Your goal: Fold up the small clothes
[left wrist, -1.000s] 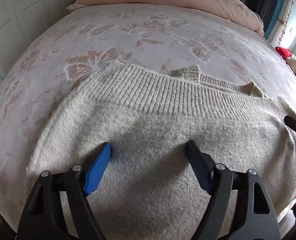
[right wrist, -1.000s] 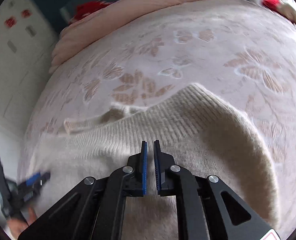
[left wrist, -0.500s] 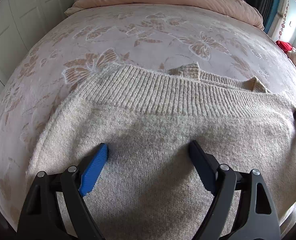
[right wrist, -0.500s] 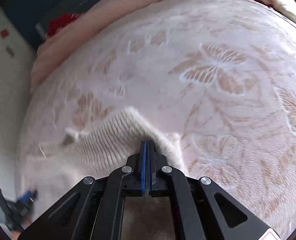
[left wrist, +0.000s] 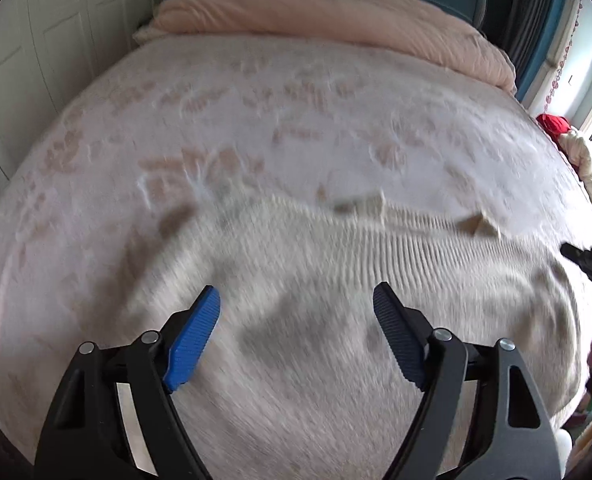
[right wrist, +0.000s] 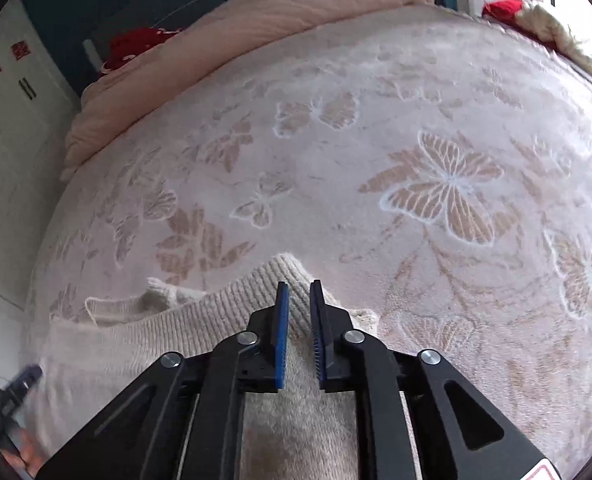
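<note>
A cream knit sweater (left wrist: 316, 320) lies on the bed, ribbed hem away from me. It shows blurred in the left wrist view. My left gripper (left wrist: 296, 304) is open above the sweater's body and holds nothing. My right gripper (right wrist: 299, 292) sits over the sweater's right hem corner (right wrist: 284, 268). Its jaws stand a narrow gap apart with knit fabric showing between them. The right gripper's tip (left wrist: 584, 258) shows at the right edge of the left wrist view. The left gripper (right wrist: 24, 376) shows at the lower left of the right wrist view.
The bed has a pink butterfly-pattern cover (right wrist: 436, 184). A rolled pink duvet (left wrist: 336, 20) lies along the far end. Red and cream items (left wrist: 564, 132) sit at the bed's right edge. White cupboard doors (left wrist: 36, 60) stand to the left.
The right gripper's jaws, pressed together half a second ago, have parted slightly. The left gripper has lifted back fast and its view is now blurred. The sweater's surface shows new ripples.
</note>
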{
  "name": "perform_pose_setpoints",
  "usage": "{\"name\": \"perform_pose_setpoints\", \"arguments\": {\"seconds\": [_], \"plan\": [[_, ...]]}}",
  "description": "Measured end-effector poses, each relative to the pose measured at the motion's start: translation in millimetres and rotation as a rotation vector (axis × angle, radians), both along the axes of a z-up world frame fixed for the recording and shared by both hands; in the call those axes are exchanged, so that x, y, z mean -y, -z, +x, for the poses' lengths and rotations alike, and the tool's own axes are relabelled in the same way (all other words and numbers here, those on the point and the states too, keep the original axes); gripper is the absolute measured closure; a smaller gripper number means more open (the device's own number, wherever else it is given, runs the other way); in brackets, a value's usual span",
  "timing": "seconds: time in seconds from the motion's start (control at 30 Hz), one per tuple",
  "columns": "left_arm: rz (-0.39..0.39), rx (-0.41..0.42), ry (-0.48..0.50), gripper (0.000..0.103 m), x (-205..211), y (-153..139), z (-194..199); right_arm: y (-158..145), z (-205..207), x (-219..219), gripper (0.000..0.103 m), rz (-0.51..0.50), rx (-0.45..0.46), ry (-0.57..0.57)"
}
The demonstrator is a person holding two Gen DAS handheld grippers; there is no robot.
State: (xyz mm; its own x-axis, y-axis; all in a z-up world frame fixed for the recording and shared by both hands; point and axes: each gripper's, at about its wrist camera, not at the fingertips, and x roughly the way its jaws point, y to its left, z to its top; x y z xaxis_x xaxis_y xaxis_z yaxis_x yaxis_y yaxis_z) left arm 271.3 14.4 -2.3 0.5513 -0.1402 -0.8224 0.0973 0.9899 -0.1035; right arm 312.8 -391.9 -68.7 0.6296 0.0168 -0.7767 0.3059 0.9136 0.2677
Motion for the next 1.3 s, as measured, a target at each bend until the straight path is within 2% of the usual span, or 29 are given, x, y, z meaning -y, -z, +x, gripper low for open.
{"name": "perform_pose_setpoints", "arguments": {"seconds": [0.07, 0.1, 0.17, 0.2, 0.23, 0.27, 0.3, 0.33, 0.4, 0.43, 0.47, 0.53, 0.57, 0.6, 0.67, 0.77, 0.8, 0.83, 0.87, 0.93, 1.03, 1.1, 1.17, 1.23, 1.3], "plan": [[0.030, -0.009, -0.032, 0.019, -9, -4, 24, -3, -1, -4, 0.039, -0.048, 0.001, -0.001], [0.025, -0.027, -0.045, 0.014, -14, -1, 34, 0, 1, -3, 0.034, -0.078, -0.006, 0.009], [-0.019, -0.106, -0.093, 0.014, -32, 18, 58, 13, 12, 0, 0.033, -0.096, -0.058, 0.014], [-0.042, -0.140, -0.118, 0.016, -39, 28, 67, 24, 18, 3, 0.034, -0.074, -0.096, 0.002], [-0.067, -0.164, -0.137, 0.036, -45, 37, 73, 32, 23, 3, 0.057, -0.053, -0.110, -0.013], [-0.097, -0.190, -0.139, 0.053, -49, 46, 77, 37, 27, 1, 0.097, -0.042, -0.119, -0.029], [-0.120, -0.205, -0.126, 0.077, -50, 50, 80, 36, 27, 0, 0.095, -0.022, -0.106, -0.036], [-0.144, -0.192, -0.115, 0.088, -51, 47, 80, 28, 23, 0, 0.095, -0.009, -0.059, -0.029], [-0.089, -0.105, -0.106, 0.091, -48, 32, 77, 7, 14, 2, 0.096, -0.011, 0.039, -0.009], [-0.068, -0.090, -0.107, 0.091, -47, 29, 79, 4, 12, 6, 0.096, -0.008, 0.059, 0.011], [-0.047, -0.106, -0.126, 0.091, -49, 35, 84, 10, 15, 11, 0.096, -0.006, 0.042, 0.026], [-0.043, -0.190, -0.144, 0.089, -52, 58, 95, 48, 31, 18, 0.095, 0.005, -0.107, 0.016], [-0.033, -0.213, -0.140, 0.087, -53, 69, 97, 58, 32, 18, 0.095, 0.011, -0.128, 0.013], [-0.025, -0.185, -0.130, 0.086, -52, 64, 94, 52, 28, 17, 0.093, -0.001, -0.106, 0.022], [-0.038, -0.156, -0.120, 0.080, -54, 48, 85, 24, 14, 11, 0.082, -0.025, -0.043, 0.040], [-0.079, -0.089, -0.114, 0.061, -68, 13, 50, -11, -16, -10, 0.082, -0.061, 0.035, 0.008], [-0.087, -0.067, -0.116, 0.048, -73, 3, 35, -20, -30, -20, 0.082, -0.047, 0.057, -0.016], [-0.095, -0.038, -0.127, 0.039, -80, -9, 10, -26, -42, -31, 0.082, -0.026, 0.072, -0.048], [-0.113, -0.024, -0.137, 0.035, -86, -15, -7, -29, -53, -44, 0.082, -0.009, 0.078, -0.085], [-0.194, -0.022, -0.176, 0.018, -101, -21, -46, -27, -80, -78, 0.082, 0.000, 0.064, -0.159], [-0.362, -0.060, -0.307, 0.016, -132, -9, -115, -16, -105, -127, 0.082, 0.006, 0.028, -0.242], [-0.422, -0.093, -0.379, 0.016, -143, 6, -145, -7, -115, -151, 0.082, 0.051, 0.011, -0.281], [-0.446, -0.132, -0.393, 0.016, -144, 18, -160, 0, -122, -170, 0.082, 0.081, -0.008, -0.304], [-0.428, -0.150, -0.371, 0.016, -137, 23, -164, 4, -125, -189, 0.082, 0.065, -0.024, -0.333], [-0.418, -0.125, -0.354, 0.016, -130, 22, -162, 5, -122, -202, 0.082, 0.037, -0.027, -0.350]]}}
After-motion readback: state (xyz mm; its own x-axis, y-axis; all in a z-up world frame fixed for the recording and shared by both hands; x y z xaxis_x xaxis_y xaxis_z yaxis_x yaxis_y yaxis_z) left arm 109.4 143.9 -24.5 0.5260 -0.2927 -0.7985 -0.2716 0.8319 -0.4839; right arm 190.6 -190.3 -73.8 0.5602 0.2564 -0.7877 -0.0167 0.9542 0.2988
